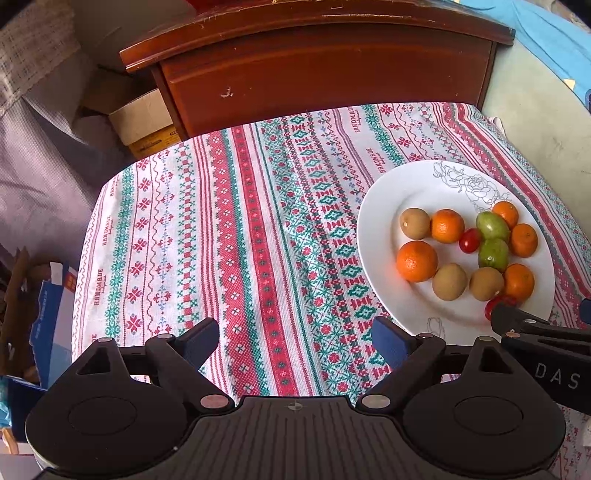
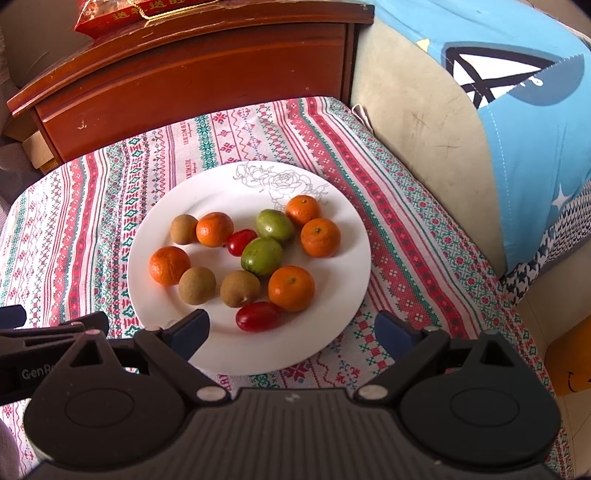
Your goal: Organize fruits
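Mixed small fruits, orange mandarins (image 2: 291, 288), brown kiwis, green and red tomatoes, lie jumbled on the round white plate (image 2: 343, 266) at frame centre. Both tools, left tool (image 1: 295, 338) and right tool (image 2: 291, 330), gape empty. Grip any fruit gently, avoiding its neighbours.

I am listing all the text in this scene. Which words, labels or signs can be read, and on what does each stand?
"HANDMADE": woven repeatedly into the patterned tablecloth.
"DAS": on the right claw, seen from the left wrist view; cut off.
"GenR": on the left claw, seen from the right wrist view; cut off.
Gold Chinese characters on the red packet: too blurred to read.
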Available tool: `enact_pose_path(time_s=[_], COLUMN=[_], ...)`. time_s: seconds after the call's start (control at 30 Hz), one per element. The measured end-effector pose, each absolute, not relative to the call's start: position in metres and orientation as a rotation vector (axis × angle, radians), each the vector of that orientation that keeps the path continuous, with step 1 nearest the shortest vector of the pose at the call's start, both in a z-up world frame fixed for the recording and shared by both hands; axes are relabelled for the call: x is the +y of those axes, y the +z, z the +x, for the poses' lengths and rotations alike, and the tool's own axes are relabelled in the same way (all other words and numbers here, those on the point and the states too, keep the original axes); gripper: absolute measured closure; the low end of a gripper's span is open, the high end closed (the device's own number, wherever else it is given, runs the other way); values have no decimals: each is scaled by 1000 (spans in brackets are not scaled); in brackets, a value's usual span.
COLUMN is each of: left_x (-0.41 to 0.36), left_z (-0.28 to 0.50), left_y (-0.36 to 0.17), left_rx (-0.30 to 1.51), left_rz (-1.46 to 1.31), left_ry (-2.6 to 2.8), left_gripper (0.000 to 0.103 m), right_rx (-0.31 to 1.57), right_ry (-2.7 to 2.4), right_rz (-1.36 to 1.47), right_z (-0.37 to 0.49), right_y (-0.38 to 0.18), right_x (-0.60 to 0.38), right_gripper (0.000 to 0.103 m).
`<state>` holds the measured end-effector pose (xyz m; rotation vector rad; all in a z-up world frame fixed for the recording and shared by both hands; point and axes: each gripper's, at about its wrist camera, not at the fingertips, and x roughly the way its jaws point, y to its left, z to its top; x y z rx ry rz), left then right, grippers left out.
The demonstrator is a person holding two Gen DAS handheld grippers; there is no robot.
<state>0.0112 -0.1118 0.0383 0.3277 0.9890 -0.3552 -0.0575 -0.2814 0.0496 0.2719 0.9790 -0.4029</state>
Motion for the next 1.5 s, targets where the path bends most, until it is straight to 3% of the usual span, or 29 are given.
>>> enact_pose_path(time_s=[1.1, 1.5], left_x=[-64, -20], left_z=[-1, 3], left_y=[45, 49], left_rx=[982, 973], left_rz=[306, 230], left_ry=[-310, -247], left_gripper=[12, 12], right_rx=[993, 915], right_ry=[-260, 38], right_rz=[183, 113], right_z=[-65, -93], right_y=[45, 41], right_x=[-246, -192], right_gripper=[7, 7])
